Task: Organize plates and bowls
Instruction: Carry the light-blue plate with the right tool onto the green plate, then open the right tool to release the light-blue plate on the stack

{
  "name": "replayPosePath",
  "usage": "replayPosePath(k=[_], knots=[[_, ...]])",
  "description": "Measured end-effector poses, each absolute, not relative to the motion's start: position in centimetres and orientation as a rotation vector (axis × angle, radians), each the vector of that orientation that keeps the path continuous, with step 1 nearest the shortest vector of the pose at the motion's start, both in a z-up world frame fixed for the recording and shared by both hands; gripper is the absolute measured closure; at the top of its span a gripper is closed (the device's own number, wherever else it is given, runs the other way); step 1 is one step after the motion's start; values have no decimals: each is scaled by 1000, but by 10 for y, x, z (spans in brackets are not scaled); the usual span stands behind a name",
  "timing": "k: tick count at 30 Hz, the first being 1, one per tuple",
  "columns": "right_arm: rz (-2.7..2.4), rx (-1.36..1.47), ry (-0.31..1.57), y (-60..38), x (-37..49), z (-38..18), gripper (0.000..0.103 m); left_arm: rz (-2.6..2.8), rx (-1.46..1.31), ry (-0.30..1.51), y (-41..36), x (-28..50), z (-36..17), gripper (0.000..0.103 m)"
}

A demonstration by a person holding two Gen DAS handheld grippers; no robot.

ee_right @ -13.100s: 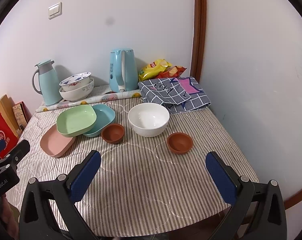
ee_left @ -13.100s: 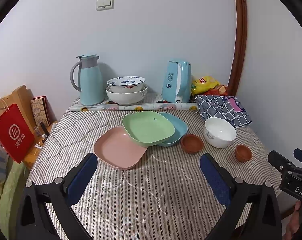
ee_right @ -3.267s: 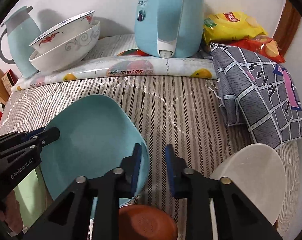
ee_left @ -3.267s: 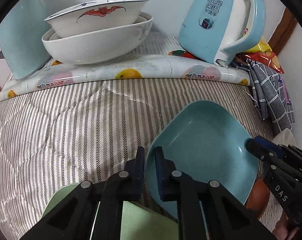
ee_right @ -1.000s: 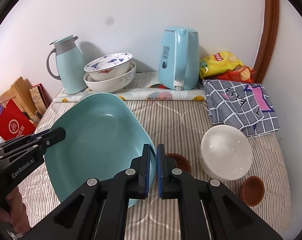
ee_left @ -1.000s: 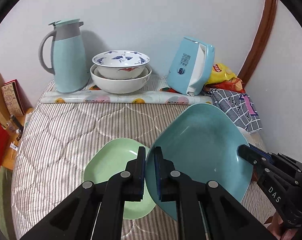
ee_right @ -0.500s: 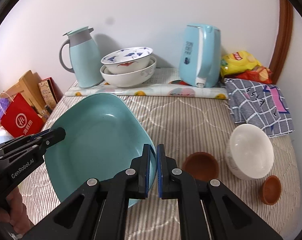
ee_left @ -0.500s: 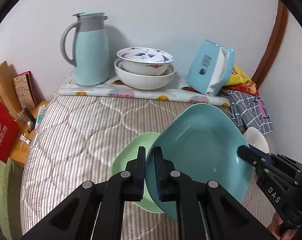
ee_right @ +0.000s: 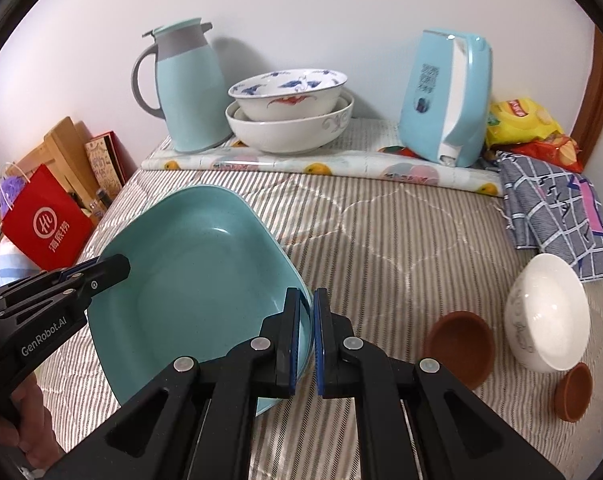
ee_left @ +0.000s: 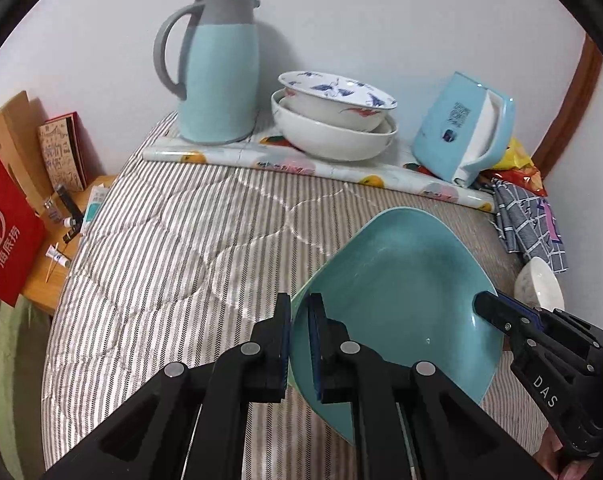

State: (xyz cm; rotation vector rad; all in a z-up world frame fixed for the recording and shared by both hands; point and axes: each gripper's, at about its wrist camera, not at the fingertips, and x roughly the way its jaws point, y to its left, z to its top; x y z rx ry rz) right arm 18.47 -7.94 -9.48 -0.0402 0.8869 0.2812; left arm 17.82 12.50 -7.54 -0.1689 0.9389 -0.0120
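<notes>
Both the left gripper (ee_left: 299,336) and the right gripper (ee_right: 306,330) pinch opposite rims of a tilted teal plate (ee_right: 189,280), which could slip if either hand twists.

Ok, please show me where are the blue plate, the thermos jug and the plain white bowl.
blue plate (ee_right: 189,280): right wrist view, on its inner bottom.
thermos jug (ee_left: 221,80): left wrist view, on the middle of its body.
plain white bowl (ee_right: 553,312): right wrist view, on its inner wall.
</notes>
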Motion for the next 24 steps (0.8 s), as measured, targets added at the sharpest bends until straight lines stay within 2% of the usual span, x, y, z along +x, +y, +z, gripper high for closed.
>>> replayPosePath(k=[14, 24], knots=[[264, -93, 944, -69, 201, -129, 96, -18, -177, 989, 127, 195, -115, 94], [251, -146, 950, -66, 207, -140, 96, -6, -154, 991, 126, 202, -123, 94]])
